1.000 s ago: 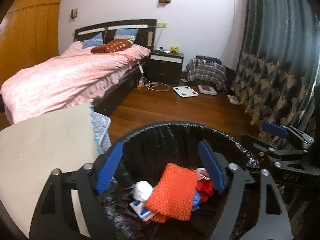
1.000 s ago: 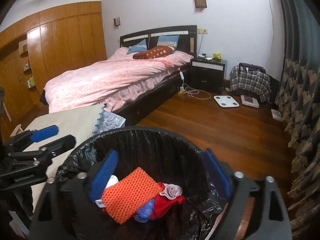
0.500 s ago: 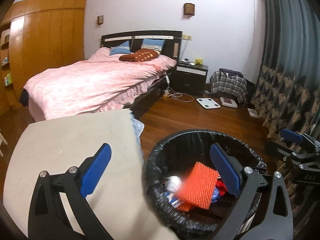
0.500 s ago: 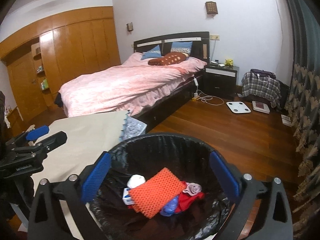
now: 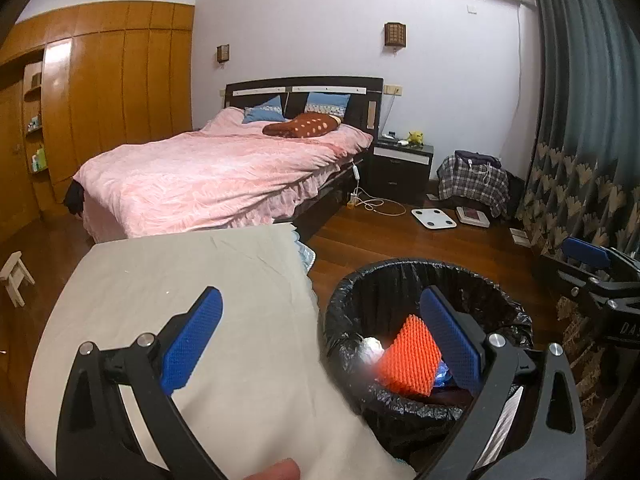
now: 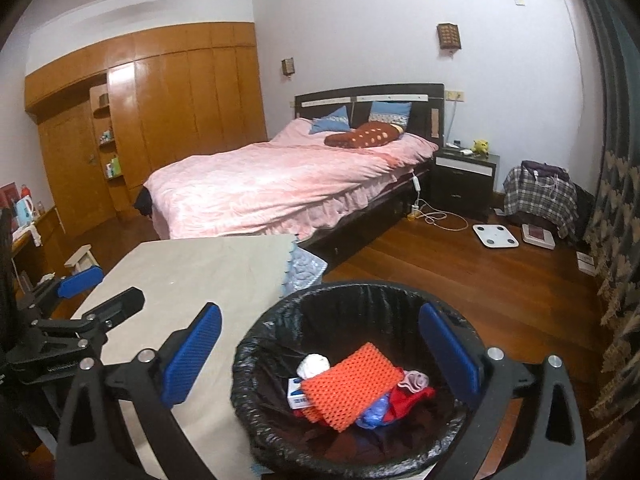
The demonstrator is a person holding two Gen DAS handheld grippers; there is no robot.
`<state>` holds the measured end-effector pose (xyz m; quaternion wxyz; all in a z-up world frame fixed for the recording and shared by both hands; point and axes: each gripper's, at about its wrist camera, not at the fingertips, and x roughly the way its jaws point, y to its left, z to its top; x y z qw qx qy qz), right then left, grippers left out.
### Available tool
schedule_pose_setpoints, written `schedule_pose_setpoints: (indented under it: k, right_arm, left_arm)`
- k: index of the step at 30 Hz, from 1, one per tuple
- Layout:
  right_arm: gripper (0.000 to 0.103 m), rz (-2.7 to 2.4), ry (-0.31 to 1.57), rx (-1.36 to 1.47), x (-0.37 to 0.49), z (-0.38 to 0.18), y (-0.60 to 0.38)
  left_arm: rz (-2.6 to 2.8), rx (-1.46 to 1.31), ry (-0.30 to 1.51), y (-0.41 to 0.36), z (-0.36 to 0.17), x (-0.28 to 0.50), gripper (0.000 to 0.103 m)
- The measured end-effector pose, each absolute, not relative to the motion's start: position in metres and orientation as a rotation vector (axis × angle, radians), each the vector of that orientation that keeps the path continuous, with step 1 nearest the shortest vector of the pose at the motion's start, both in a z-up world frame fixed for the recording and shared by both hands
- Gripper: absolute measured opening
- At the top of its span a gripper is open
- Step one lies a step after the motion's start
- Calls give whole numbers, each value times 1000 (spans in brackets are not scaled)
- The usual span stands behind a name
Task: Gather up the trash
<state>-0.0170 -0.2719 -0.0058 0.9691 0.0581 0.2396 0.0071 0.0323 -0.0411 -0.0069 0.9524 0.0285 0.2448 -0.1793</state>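
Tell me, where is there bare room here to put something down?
The cloth-covered table beside the trash bin looks bare. Open wood floor lies between bin, bed and curtain. The bin is crowded with trash.

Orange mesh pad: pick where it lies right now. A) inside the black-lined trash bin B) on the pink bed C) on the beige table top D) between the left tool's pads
A: the orange mesh pad rests on other rubbish inside the trash bin.

My left gripper [image 5: 318,338] tilts downward, jaws wide and empty, having just been opening. My right gripper [image 6: 318,354] tilts downward too, jaws spread wide, gripping nothing.
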Motion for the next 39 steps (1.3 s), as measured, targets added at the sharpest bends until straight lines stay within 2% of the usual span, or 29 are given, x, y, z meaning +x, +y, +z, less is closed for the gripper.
schedule_pose_setpoints:
  k: [39]
  right_arm:
    - [97,52,485,92,-24,-8,-251]
  left_arm:
    - [-334,56,454,-25,1,4,96]
